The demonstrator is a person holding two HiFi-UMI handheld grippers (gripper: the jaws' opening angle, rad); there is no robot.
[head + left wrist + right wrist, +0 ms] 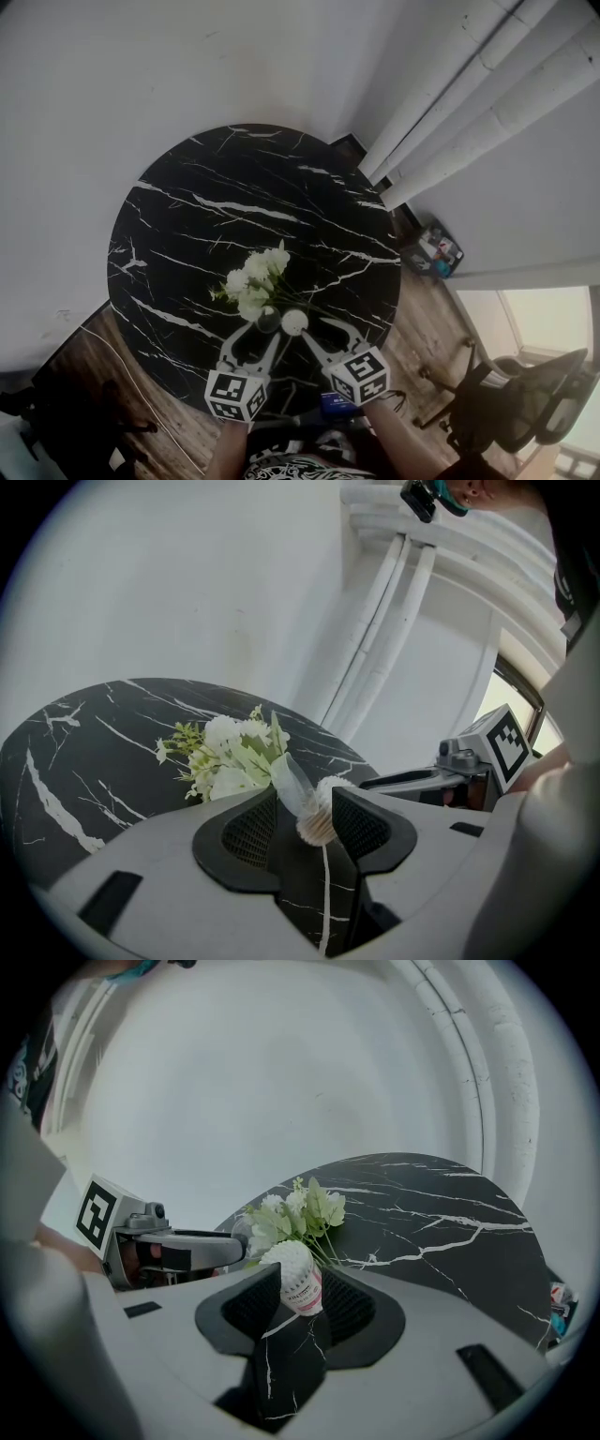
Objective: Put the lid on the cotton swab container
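Observation:
The cotton swab container is a small white tub full of swabs with a pink-printed label. My right gripper is shut on it, holding it just above the black marble table near the front edge. The lid is a clear plastic cap, tilted. It sits between the jaws of my left gripper, which is shut on it. Lid and container are right next to each other, the lid just left of the tub's top. I cannot tell whether they touch.
A bunch of white artificial flowers lies on the table just beyond both grippers. The round table stands by a white wall, with white pipes at the right. An office chair and a small box stand on the wooden floor.

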